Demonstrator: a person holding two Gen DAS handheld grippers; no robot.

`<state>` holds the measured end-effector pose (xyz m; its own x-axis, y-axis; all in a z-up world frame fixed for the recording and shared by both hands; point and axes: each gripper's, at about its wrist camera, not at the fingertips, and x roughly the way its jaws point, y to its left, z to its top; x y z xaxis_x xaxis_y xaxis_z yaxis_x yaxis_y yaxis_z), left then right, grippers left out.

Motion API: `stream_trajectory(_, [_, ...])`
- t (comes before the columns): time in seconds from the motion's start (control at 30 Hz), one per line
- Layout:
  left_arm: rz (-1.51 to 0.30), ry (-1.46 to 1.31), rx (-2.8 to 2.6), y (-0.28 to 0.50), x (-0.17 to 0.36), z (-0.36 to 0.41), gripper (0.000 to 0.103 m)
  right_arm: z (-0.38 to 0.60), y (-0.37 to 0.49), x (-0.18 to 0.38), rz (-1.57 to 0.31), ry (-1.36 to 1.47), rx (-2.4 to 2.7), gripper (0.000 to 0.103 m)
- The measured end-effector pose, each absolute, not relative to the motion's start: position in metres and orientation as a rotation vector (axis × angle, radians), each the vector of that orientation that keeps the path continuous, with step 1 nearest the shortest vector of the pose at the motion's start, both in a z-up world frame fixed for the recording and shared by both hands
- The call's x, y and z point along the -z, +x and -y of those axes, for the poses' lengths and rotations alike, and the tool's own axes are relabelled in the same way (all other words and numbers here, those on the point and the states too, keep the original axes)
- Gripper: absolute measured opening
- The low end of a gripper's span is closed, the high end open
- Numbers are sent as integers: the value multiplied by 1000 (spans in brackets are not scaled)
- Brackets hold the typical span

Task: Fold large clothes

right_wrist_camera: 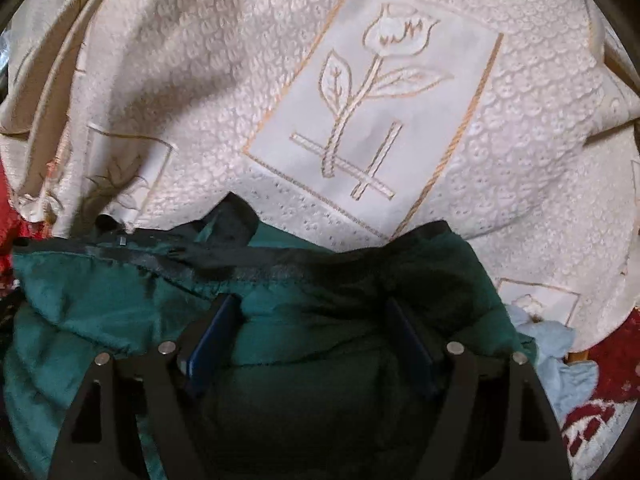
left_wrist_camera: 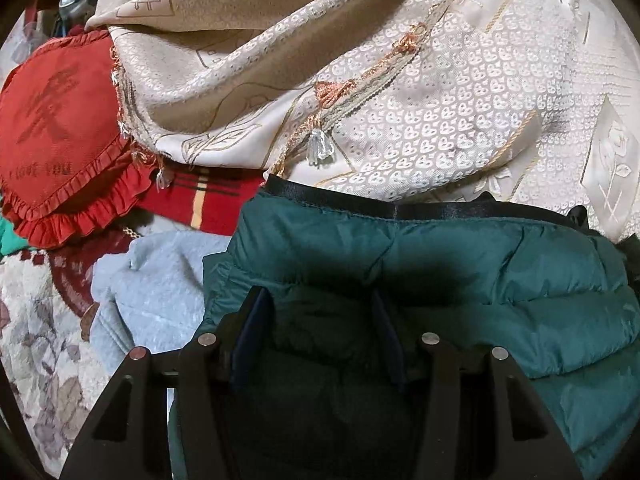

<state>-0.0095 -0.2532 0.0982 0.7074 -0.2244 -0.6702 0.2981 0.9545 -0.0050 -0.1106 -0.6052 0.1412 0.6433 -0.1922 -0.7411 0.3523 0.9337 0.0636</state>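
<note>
1. Your work piece is a green padded jacket [left_wrist_camera: 460, 280]. It lies in front of both tools, its black-banded edge butted against a cream embroidered cloth [left_wrist_camera: 400, 100] heaped just behind it. Take the jacket as the reference for all that follows.

2. Your left gripper [left_wrist_camera: 318, 312] stands about half open, straddling a puffed panel of the jacket. The padding bulges up between the blue pads [left_wrist_camera: 256, 324]; whether they press on it cannot be told from this view.

3. Your right gripper [right_wrist_camera: 312, 324] stands wide, with the jacket bulk between the jaws. The pads [right_wrist_camera: 212, 336] appear clear of the fabric, so I judge nothing is held on that side.

4. Step in hand, as a judgement: you are setting down or re-gripping a fold near the jacket's banded edge. The garment is bunched rather than flat, so the fold is not finished.

5. The next move calls for a firm pinch on both sides through the slippery, springy padding, then an even carry of both hands. Take care not to catch the cream cloth behind the jacket in the same bite.

6. Only the left view shows a red frilled heart cushion [left_wrist_camera: 60, 128], a red plaid blanket [left_wrist_camera: 208, 204] and a pale blue garment [left_wrist_camera: 160, 280], all to the left of the jacket.

7. Only the right view shows the tulip panel [right_wrist_camera: 372, 108] on the cream cloth behind the jacket, and a red patterned rug [right_wrist_camera: 600, 420] to the jacket's right.
</note>
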Motion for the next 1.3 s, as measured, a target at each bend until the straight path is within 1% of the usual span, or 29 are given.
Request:
stream_trajectory(0.1, [-730,102,292,-9,-98,253,36,599,-139,-163,-763,246,270,81])
stream_trajectory(0.2, [-726,101,291,-9,-98,253,36,589,-160,-173,-744,226,231,82])
stream_trajectory(0.33, [-716,97,288,-10,-97,254,36,589,-155,-154,-806,190,246,82])
stream_trajectory(0.47, [-721,90,291,-9,-98,252,36,603,-132,-132,-818,227,291,83])
stream_trajectory(0.5, [-723,85,291,-9,-98,252,36,601,-133,-130,-819,227,303,85])
stream_trajectory(0.6, [-735,82,296,-12,-100,248,37,596,-125,-132,-836,197,321,85])
stream_trajectory(0.77, [-769,58,314,-20,-108,237,38,588,-156,-156,-814,207,305,86])
stream_trajectory(0.83, [-779,51,320,-25,-112,231,38,583,-178,-168,-769,231,299,91])
stream_trajectory(0.9, [-782,49,322,-32,-115,224,38,579,-192,-170,-749,237,303,92])
stream_trajectory(1.0, [-779,50,317,-42,-120,216,38,574,-203,-159,-774,232,311,92])
stream_trajectory(1.13, [-778,86,301,-57,-126,210,38,581,-196,-132,-876,215,355,92])
stream_trajectory(1.3, [-754,121,293,-78,-136,195,38,579,-212,-145,-849,268,356,92])
